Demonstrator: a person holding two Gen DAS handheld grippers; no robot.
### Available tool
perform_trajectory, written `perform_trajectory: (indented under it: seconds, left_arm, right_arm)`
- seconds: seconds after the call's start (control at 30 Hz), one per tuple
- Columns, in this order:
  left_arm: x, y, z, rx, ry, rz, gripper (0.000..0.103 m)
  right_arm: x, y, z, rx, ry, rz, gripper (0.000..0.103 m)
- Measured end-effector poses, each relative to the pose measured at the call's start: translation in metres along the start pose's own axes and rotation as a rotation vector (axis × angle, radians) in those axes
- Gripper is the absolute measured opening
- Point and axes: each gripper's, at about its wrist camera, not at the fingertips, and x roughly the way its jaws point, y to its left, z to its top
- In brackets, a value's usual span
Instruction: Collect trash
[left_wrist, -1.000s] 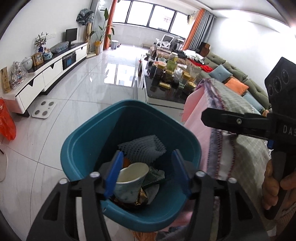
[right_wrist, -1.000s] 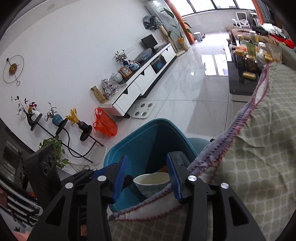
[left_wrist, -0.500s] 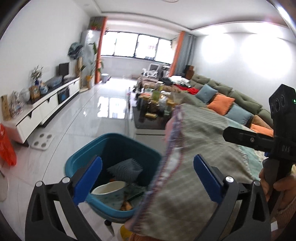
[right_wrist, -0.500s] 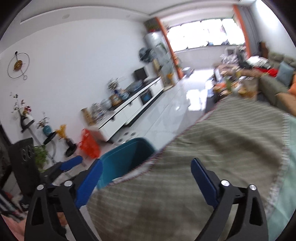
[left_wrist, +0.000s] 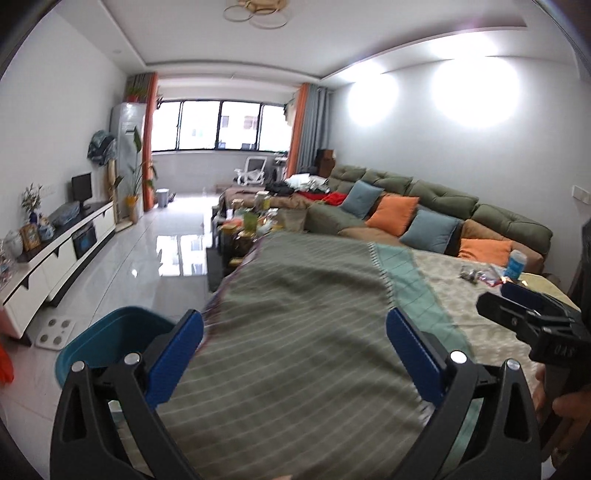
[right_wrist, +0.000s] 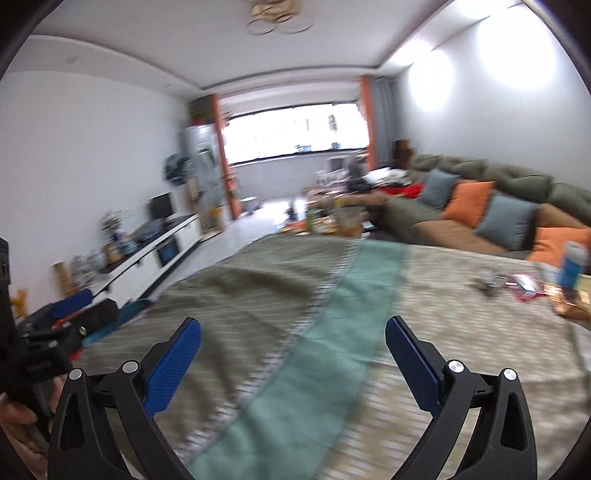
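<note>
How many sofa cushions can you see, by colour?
Orange cushions: 2, one between the blue ones, one at the near end
Blue cushions: 2, far and near
Total: 4

bright daylight, wall glare, motion blur

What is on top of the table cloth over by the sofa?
On the far end of the table cloth lie a few small wrappers and an upright blue can. They are blurred, so I cannot tell exactly what each scrap is.
</note>
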Motion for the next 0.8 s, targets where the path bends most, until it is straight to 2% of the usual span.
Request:
perform_trajectory:
  seconds: [0.13,0.33,0.8]
  left_arm:
    - [0.003,-0.029,0.004,0.033,-0.041,-0.022,0.100]
    - [0.001,-0.052,0.005,0.055,-0.105,-0.024,0.100]
    - [-0.001,-0.075,-0.002,0.072,-0.146,-0.050,0.100]
  right_arm:
    - [-0.026,-0.027,-0.005,0.016,-0.059,-0.107,0.099]
    - [-0.049,-0.039,-0.008,0.005,-0.119,-0.227,0.099]
    - [-0.072,-0.057,-0.013,0.016,-0.170,-0.324,0.099]
